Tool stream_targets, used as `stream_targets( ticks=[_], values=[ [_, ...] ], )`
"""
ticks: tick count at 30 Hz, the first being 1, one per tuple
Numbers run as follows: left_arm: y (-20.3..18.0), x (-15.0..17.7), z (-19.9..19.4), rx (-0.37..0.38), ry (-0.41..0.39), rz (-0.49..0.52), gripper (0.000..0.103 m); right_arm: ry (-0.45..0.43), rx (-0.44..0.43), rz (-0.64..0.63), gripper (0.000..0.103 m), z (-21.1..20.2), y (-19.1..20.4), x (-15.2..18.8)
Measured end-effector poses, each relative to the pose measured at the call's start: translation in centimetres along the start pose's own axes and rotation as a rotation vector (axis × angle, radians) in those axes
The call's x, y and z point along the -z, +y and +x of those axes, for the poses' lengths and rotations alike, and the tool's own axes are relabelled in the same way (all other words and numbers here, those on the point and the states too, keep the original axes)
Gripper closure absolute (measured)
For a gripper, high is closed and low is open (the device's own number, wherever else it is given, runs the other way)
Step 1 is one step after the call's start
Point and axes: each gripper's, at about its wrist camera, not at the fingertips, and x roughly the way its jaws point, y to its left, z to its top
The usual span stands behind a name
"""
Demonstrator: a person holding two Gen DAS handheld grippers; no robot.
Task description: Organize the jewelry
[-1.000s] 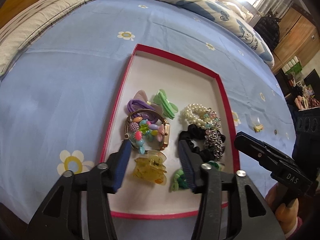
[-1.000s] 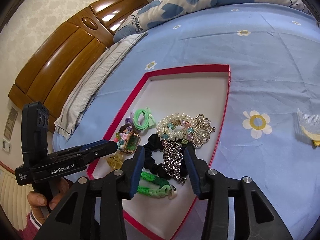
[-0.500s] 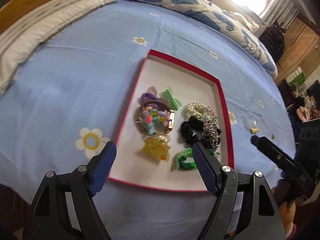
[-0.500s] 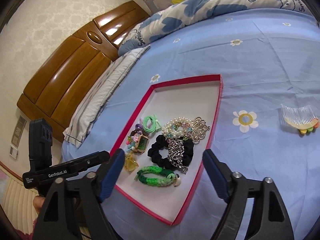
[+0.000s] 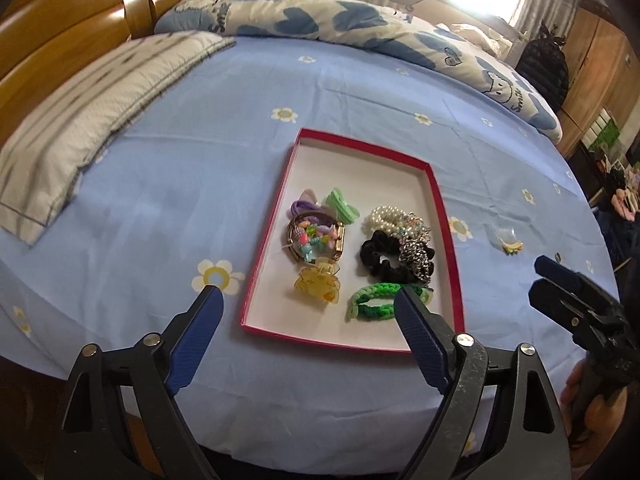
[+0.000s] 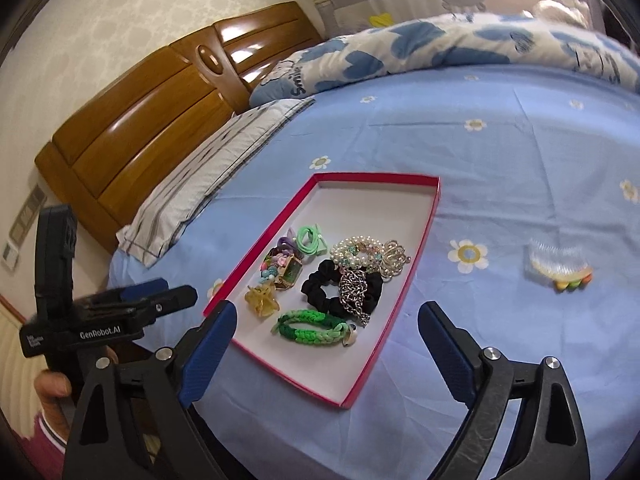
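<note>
The left tongs (image 5: 308,300) hang spread wide over the near edge of the bed (image 5: 160,208), pinching nothing, their blue fingers (image 5: 198,332) framing the near end of a shallow red tray (image 5: 448,240) that lies flat on the blue flowered sheet. The right tongs (image 6: 326,330) are likewise spread and empty, just short of the tray's near corner, and in the left view they show side-on at the right edge. All of the jewelry sits in the near half of the tray: closest, a green braided band (image 5: 380,300) and a yellow hair claw (image 5: 318,286); behind them a black scrunchie (image 5: 380,258) with a silver chain (image 6: 354,290) draped across it, and a gold watch (image 6: 292,271) ringed by coloured beads (image 5: 314,236); farther still, a pearl bracelet (image 5: 386,218), a silver crown clip (image 6: 395,258), a purple hair tie (image 5: 304,206) and a pale green hair tie (image 5: 340,206). The far half of the tray shows only its white floor. One piece lies outside — a clear comb (image 6: 558,266) with coloured beads along its edge, on the sheet well to the right of the tray. Beyond are a striped pillow (image 5: 92,116), a blue-and-white quilt (image 5: 340,20) and a wooden headboard (image 6: 152,128).
</note>
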Motion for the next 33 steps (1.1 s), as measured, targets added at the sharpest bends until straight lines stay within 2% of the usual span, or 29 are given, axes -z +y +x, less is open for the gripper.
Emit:
stream_targets(
  ticks=[2,4,7,18,26,33],
  values=[
    [-0.1,0.0,-0.8,-0.021,-0.028,0.006,0.005,-0.017,0.000,-0.031,0.007,-0.9,0.6,-0.2],
    [-0.1,0.2,-1.1,-0.051,-0.057,0.013,0.002,-0.045,0.015,-0.065,0.002,-1.8,1.2,0.0],
    [0.1,0.9,-0.6,-0.096,-0.065,0.023,0.002,-0.057,0.027,-0.079,0.001,-1.9,1.4,0.7],
    [0.1,4.4,1.8,-0.146,-0.024,0.046,0.002,0.030,0.031,-0.040,0.000,1.4,0.7,4.6],
    [-0.7,5.1,0.6,-0.175,-0.093,0.061,0.002,-0.018,0.062,-0.062,0.000,0.8,0.9,5.3],
    [-1.2,5.8,0.5,-0.189,-0.105,0.079,0.002,-0.030,0.078,-0.080,0.000,1.0,1.4,6.2]
  ],
)
